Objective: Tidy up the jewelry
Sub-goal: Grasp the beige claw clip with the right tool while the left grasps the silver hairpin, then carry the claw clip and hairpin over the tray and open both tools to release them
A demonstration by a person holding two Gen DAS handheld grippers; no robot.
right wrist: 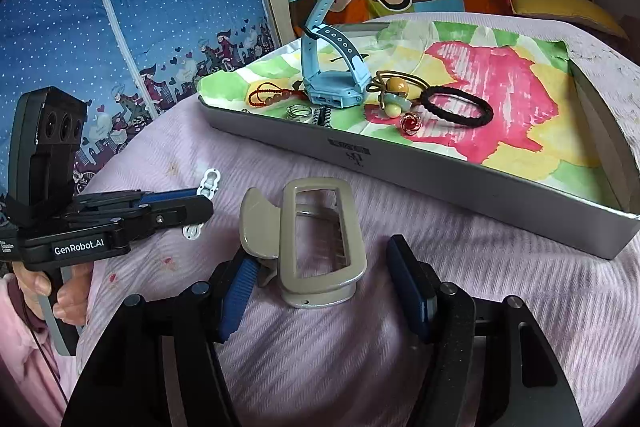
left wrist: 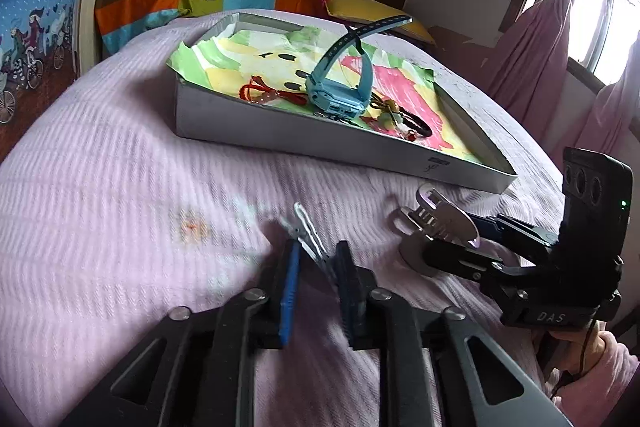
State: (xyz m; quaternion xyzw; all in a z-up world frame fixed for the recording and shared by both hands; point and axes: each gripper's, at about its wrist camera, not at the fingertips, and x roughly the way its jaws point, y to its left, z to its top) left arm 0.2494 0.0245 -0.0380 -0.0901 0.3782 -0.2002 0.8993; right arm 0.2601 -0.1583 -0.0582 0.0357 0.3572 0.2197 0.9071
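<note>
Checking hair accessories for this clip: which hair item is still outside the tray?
The beige plastic claw clip, lying on the pink bedspread between the right gripper's fingers; the black elastic hair tie lies in the grey tray.

The right gripper (right wrist: 324,287) stands wide apart around a beige claw clip (right wrist: 316,247) on the pink bedspread (right wrist: 500,287); the left gripper (right wrist: 200,203) pinches a white hair clip (right wrist: 210,183); beyond, a grey tray (right wrist: 440,179) holds a blue watch (right wrist: 332,83).

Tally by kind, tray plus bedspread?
Watches: 1, light blue plastic wristwatch
Hair ties: 2, black elastic loop, olive elastic with yellow beads
Hair clips: 2, beige plastic claw clip, white snap clip
Bracelets: 1, red beaded cord
Rings: 1, silver coil ring
Unclear: 2, red-stone silver trinket, small dark ribbed piece
Total: 9
</note>
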